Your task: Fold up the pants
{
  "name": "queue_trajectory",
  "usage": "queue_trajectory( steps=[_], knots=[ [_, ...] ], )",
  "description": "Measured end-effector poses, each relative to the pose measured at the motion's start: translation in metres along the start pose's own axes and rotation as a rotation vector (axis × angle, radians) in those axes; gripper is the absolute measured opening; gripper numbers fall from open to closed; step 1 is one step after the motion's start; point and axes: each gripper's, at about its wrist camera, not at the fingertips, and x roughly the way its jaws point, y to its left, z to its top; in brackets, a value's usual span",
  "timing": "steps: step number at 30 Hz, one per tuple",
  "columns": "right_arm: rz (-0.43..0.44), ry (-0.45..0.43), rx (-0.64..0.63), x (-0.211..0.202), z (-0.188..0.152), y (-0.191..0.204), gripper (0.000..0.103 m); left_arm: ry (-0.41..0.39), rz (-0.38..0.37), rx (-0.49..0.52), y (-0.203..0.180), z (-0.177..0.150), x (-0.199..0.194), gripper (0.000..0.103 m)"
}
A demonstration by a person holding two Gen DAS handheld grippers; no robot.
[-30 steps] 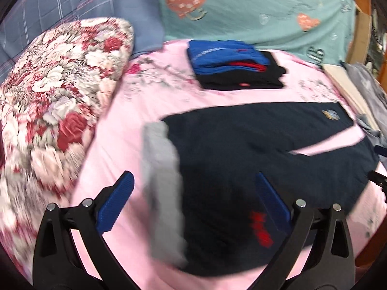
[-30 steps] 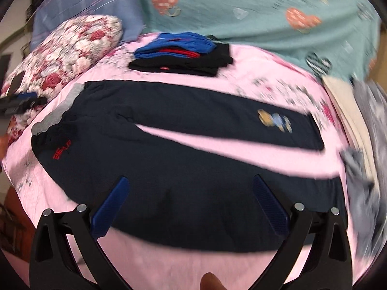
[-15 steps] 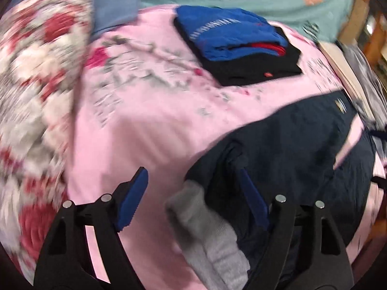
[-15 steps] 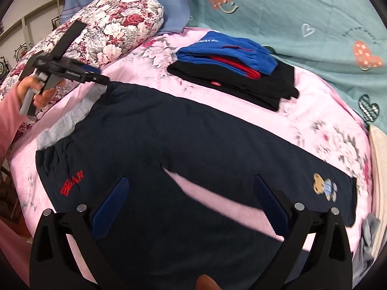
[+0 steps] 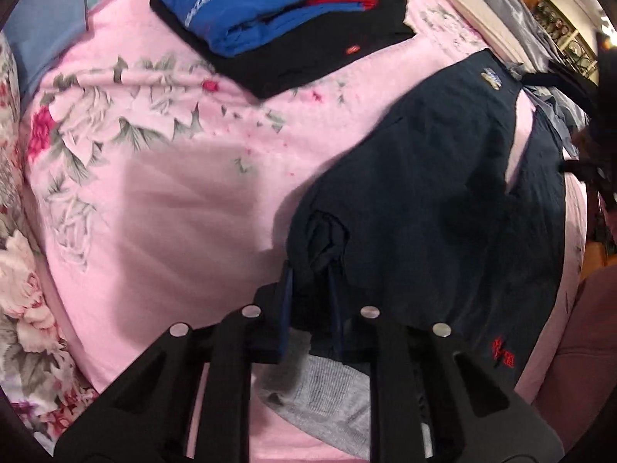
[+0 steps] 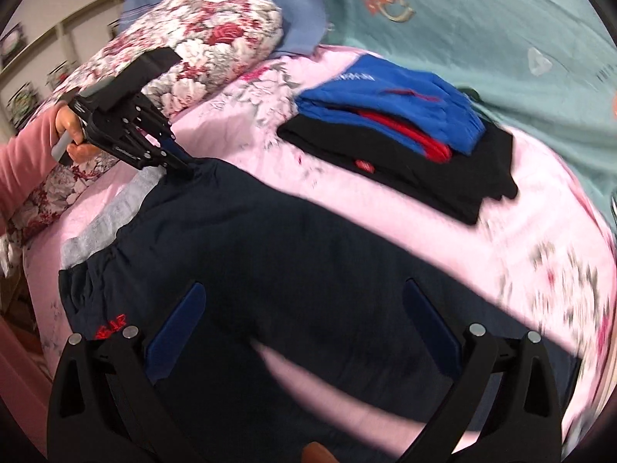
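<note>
Dark navy pants (image 5: 432, 193) with a grey waistband (image 5: 327, 397) and red lettering lie spread on the pink bedsheet (image 5: 162, 208). My left gripper (image 5: 310, 289) is shut on the far waist corner of the pants, with cloth bunched between its fingers. It also shows in the right wrist view (image 6: 169, 154), pinching that corner. My right gripper (image 6: 304, 332) is open and empty, hovering above the pants (image 6: 277, 254) near the crotch, where the legs split.
A folded stack of blue, red and black clothes (image 6: 401, 123) lies on the sheet beyond the pants. A floral pillow (image 6: 193, 50) and a blue pillow are at the left. A teal quilt with hearts (image 6: 501, 27) runs along the back.
My left gripper moved onto the waist corner and closed on it. My right gripper shifted left along the pants toward the crotch, staying open.
</note>
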Motion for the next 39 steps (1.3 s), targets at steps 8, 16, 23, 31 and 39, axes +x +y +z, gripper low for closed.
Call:
queue_trajectory(
  steps=[8,16,23,31,39],
  knots=[
    [0.23,0.071,-0.217,0.063,0.066,-0.015,0.089,-0.128,0.02,0.092,-0.028,-0.013,-0.044,0.015],
    [0.337,0.291,-0.441,0.131,0.078,0.007,0.03,-0.153,0.053,0.139,-0.048,-0.022,-0.059,0.015],
    [0.235,0.157,-0.447,0.052,0.062,0.026,0.006,-0.175,0.122,0.135,-0.054,-0.032,-0.072,0.013],
    [-0.103,-0.056,-0.676,-0.033,-0.026,0.125,0.006,-0.202,0.151,0.238,-0.125,-0.082,-0.096,0.011],
    [-0.235,-0.028,-0.784,-0.004,-0.124,0.184,0.006,-0.082,0.204,0.258,-0.17,-0.157,-0.063,0.011]
  ],
)
